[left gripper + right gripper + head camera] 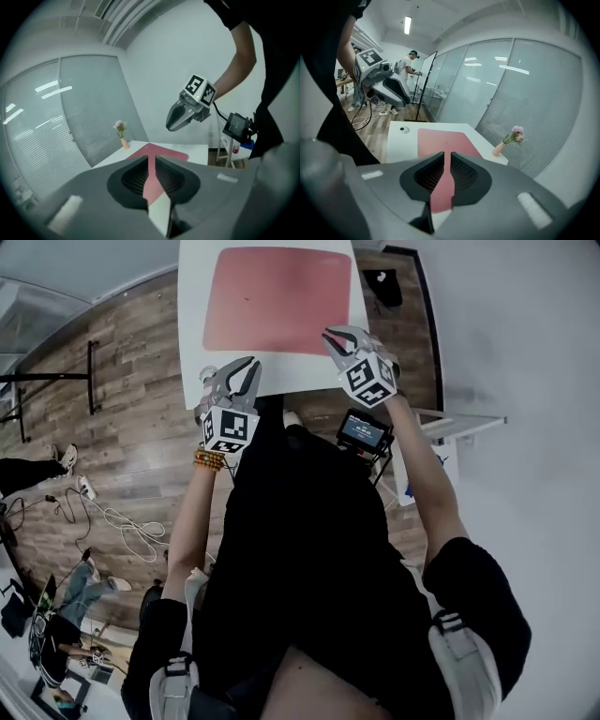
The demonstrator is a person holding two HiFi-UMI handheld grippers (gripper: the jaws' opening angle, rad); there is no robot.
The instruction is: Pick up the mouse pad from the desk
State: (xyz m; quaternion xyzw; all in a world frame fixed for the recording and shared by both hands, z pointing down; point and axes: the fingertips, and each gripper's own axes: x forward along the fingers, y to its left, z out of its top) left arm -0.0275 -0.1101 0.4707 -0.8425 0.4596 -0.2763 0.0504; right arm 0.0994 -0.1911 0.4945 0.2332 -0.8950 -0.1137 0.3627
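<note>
Mouse pad (278,298), pink, one: we find it flat on the white bench (192,324), top centre of frame, left claw (242,376) and right claw (339,338) below it, both empty, jaws a slit apart; we judge the pickup not yet begun.

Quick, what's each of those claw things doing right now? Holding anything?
Left gripper: open a crack, holding nothing.
Right gripper: open a crack, holding nothing.
</note>
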